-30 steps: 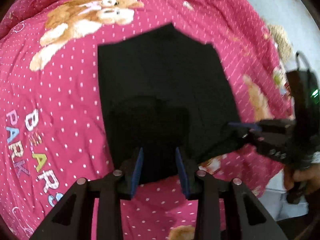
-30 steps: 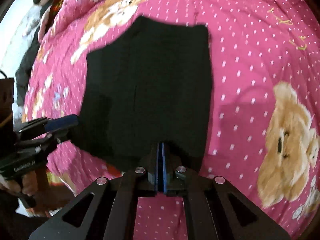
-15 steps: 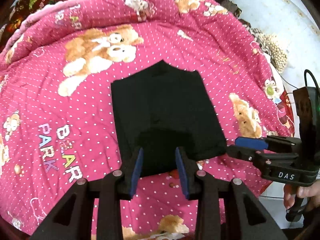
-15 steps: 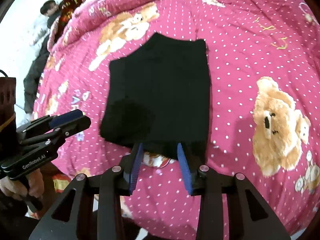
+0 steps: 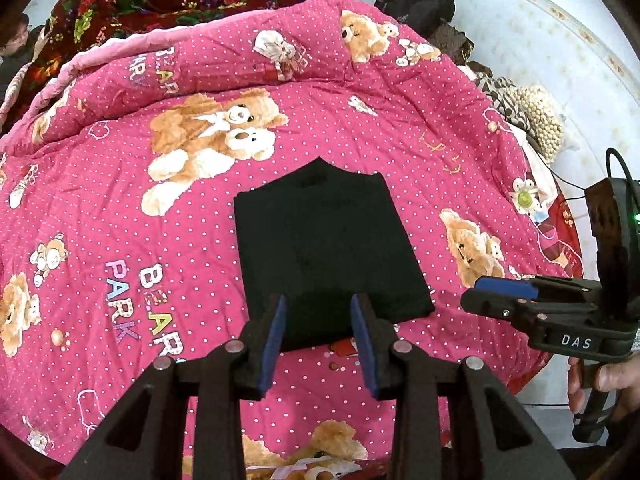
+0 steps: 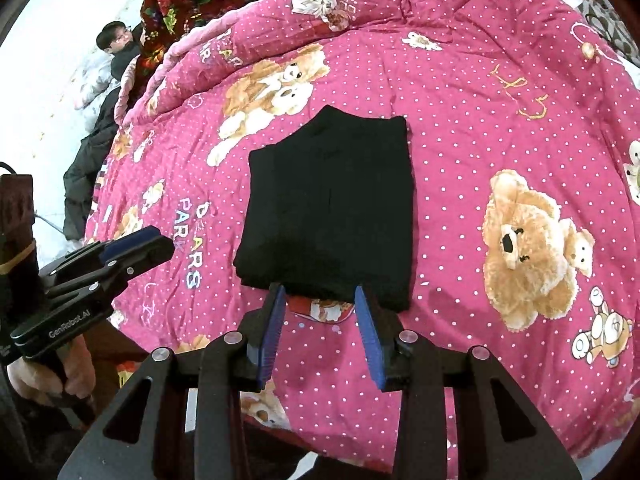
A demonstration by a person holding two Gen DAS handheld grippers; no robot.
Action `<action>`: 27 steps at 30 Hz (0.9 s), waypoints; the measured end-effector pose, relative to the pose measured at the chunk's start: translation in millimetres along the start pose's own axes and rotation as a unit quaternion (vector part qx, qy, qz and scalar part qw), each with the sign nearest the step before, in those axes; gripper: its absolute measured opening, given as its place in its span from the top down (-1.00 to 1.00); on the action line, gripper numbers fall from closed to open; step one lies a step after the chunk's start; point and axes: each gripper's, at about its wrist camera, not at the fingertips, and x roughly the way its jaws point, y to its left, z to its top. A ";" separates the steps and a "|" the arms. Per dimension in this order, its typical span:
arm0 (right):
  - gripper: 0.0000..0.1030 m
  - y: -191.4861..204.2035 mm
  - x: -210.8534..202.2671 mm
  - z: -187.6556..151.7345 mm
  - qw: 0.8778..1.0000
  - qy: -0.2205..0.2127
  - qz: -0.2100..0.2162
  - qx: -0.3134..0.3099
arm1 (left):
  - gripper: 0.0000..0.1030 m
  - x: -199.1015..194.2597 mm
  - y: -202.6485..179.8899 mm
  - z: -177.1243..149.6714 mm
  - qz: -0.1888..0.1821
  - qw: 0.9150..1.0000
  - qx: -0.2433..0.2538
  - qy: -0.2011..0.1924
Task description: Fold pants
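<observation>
Both wrists above shared pants (image 5: 332,248)

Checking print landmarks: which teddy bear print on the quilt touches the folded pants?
The hugging bear pair just beyond the black pants, at their far-left corner; the other bears sit clear.

Both views are bright and evenly lit, with soft daylight; the white wall (image 5: 520,40) at the far right is washed out. The black pants (image 5: 328,248) read as a nearly featureless dark mass, folds barely visible. Shadows are faint. Fisheye bending curves the pink quilt (image 6: 500,128), and corners vignette to black.
</observation>
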 end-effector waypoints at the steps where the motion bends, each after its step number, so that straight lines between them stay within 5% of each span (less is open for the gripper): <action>1: 0.29 -0.1 -0.3 0.3 1.000 0.000 0.001 -0.001 | 0.29 -0.4 0.2 0.5 0.002 1.000 -0.001 -0.001; 15: 0.29 -0.3 18.1 15.0 1.000 0.023 0.003 0.000 | 0.29 17.2 11.5 7.8 0.006 1.000 -0.015 0.014; 19: 0.04 -3.6 24.6 18.6 1.000 0.029 0.002 0.002 | 0.29 29.7 17.1 9.8 0.006 0.999 -0.018 0.026; 27: 0.04 -16.8 40.4 26.0 0.999 0.046 -0.003 0.012 | 0.29 60.3 24.9 11.9 0.010 0.998 -0.020 0.054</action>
